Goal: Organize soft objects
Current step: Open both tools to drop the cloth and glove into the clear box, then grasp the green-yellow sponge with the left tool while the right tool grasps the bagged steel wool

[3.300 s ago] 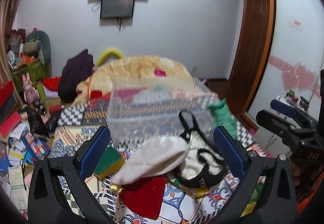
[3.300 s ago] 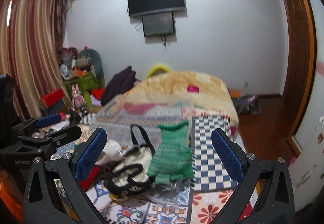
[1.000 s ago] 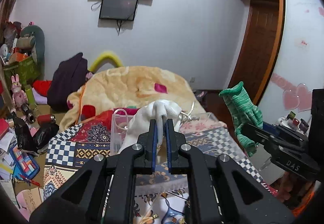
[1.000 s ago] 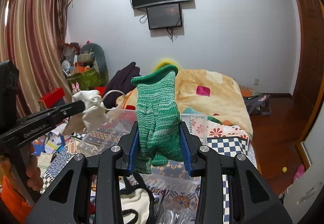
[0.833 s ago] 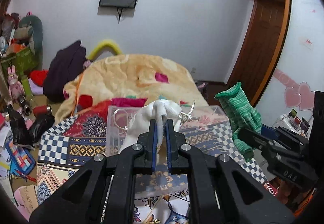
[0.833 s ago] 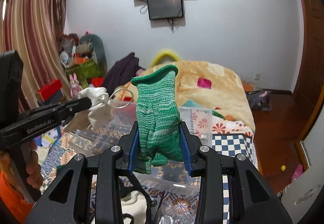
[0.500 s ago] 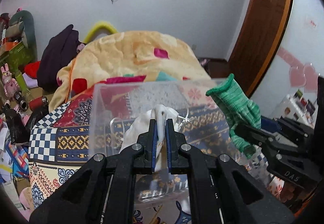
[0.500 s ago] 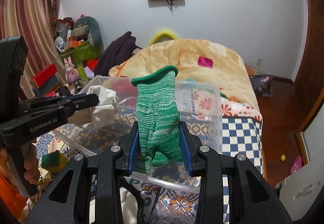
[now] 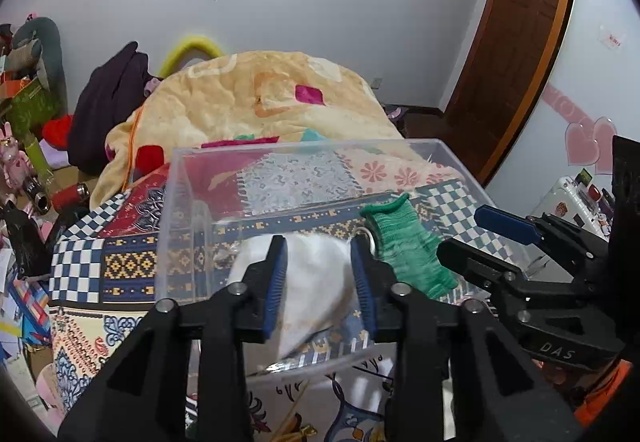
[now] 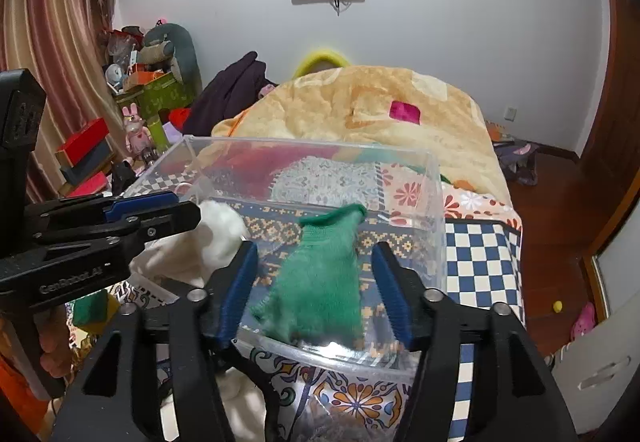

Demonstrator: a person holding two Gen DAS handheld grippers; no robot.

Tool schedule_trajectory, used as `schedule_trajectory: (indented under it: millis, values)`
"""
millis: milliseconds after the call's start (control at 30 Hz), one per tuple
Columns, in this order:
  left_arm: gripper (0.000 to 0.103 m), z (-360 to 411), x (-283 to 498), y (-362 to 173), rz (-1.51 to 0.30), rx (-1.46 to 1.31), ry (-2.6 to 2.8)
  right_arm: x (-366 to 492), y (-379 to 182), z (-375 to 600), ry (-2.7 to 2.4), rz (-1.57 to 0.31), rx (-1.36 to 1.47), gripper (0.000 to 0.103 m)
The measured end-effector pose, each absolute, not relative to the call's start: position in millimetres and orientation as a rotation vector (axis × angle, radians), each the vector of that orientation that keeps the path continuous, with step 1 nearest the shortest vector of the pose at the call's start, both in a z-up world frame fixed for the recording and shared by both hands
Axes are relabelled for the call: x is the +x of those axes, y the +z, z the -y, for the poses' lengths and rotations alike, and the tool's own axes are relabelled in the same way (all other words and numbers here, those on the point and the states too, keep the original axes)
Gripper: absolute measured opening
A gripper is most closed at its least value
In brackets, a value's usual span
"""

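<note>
A clear plastic box (image 9: 192, 178) stands on the patterned bedspread; it also shows in the right wrist view (image 10: 436, 202). My left gripper (image 9: 320, 274) is open over the box, with a white cloth item (image 9: 316, 282) blurred and loose between its fingers. My right gripper (image 10: 314, 282) is open over the box's right half, with a green knitted glove (image 10: 320, 282) blurred and loose between its fingers. The glove (image 9: 408, 250) and the right gripper (image 9: 516, 242) also show at the right of the left wrist view. The white item (image 10: 216, 230) and the left gripper (image 10: 152, 214) also show at the left of the right wrist view.
A yellow blanket (image 9: 256, 102) is heaped on the bed behind the box. Toys, boxes and a dark bag (image 9: 108, 110) crowd the floor on the left. A wooden door (image 9: 516, 42) and a white cabinet (image 10: 600, 354) stand on the right. A green sponge (image 10: 90, 308) lies near the box.
Both grippers lowered to the box and opened. The white item and the green glove, held half a second ago, are now free and dropping into the box.
</note>
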State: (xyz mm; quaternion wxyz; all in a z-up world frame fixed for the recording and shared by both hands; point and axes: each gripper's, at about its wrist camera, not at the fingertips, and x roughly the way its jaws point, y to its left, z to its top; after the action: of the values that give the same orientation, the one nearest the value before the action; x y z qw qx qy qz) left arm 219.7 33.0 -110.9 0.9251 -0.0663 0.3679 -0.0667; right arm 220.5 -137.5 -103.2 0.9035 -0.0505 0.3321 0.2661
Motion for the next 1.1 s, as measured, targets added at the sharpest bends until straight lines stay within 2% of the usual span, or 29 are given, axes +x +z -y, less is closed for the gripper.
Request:
schedule_trajectory:
  millis: [167,267,567,633,733,1100]
  values:
    - [0.046,-33,202,-94,-0.696,-0.113,-0.129,213,-91,142,0.554,-0.646,-0.105,0.062]
    - [0.052,-33,188,-80,-0.655,-0.102,-0.136,204,-81,146,0.554,-0.609,-0.098,0.07]
    - [0.07,-39,145,-47,-0.55,-0.085,-0.132,174,-53,161,0.565,-0.488,-0.063,0.077]
    - [0.078,-43,133,-44,-0.532,-0.073,-0.119,166,-50,168,0.561,-0.465,-0.046,0.081]
    - [0.084,-50,116,-45,-0.524,-0.067,-0.102,157,-50,176,0.554,-0.454,-0.036,0.082]
    - [0.085,-79,101,-108,-0.684,-0.066,0.003,147,-101,195,0.505,-0.601,-0.054,0.083]
